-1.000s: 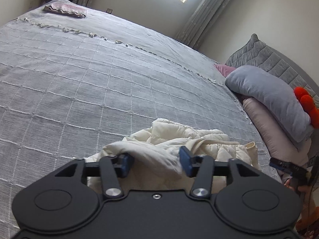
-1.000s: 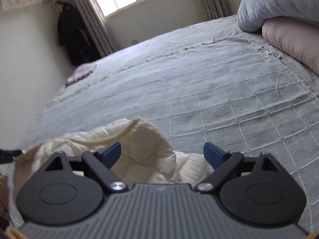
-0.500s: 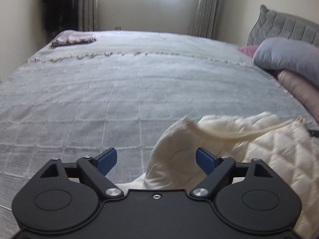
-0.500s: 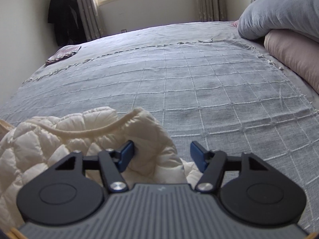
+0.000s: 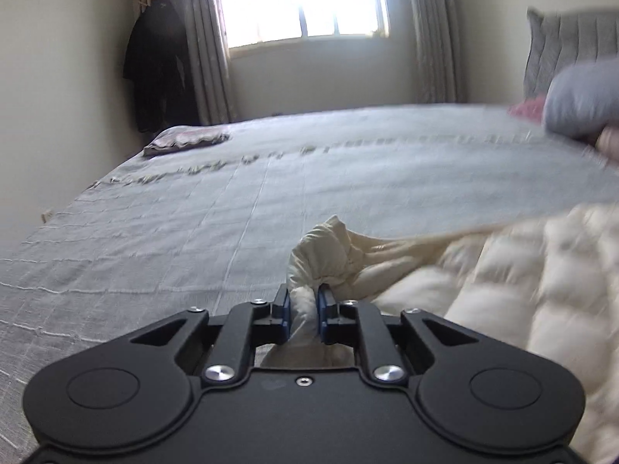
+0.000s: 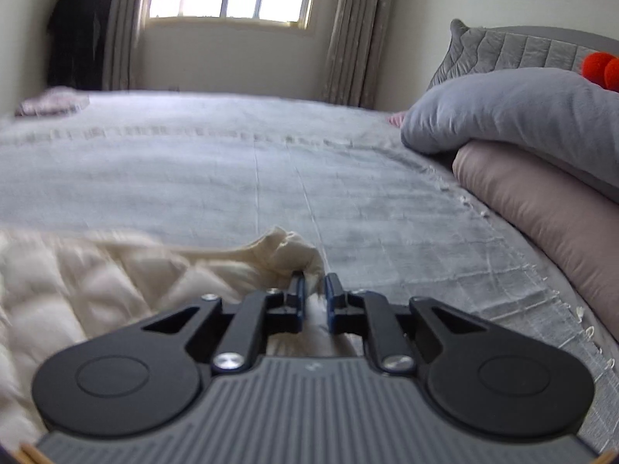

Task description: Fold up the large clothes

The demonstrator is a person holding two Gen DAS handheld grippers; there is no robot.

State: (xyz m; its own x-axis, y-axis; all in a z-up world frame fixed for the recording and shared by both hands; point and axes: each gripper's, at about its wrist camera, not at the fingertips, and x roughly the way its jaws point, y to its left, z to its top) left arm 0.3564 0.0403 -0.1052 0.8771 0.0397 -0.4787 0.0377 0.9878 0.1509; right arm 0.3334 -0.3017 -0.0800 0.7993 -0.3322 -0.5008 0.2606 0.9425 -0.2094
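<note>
A cream quilted jacket (image 5: 522, 270) lies at the near edge of the grey bed (image 5: 271, 201). My left gripper (image 5: 303, 305) is shut on a bunched corner of the jacket, and the rest of the jacket stretches off to the right. In the right wrist view my right gripper (image 6: 312, 297) is shut on another bunched corner of the jacket (image 6: 96, 282), which spreads to the left. The fabric between the two grips looks pulled taut and is motion-blurred.
A grey pillow (image 6: 514, 116) lies on a pink pillow (image 6: 541, 201) at the right, against the grey headboard (image 6: 522, 50), with a red toy (image 6: 603, 69) behind. A folded cloth (image 5: 185, 141) lies at the bed's far left corner. Dark clothes (image 5: 154, 65) hang by the window.
Both grippers have closed on the jacket's edge; they were open around it half a second ago. Both views have swung and the jacket is now stretched between them.
</note>
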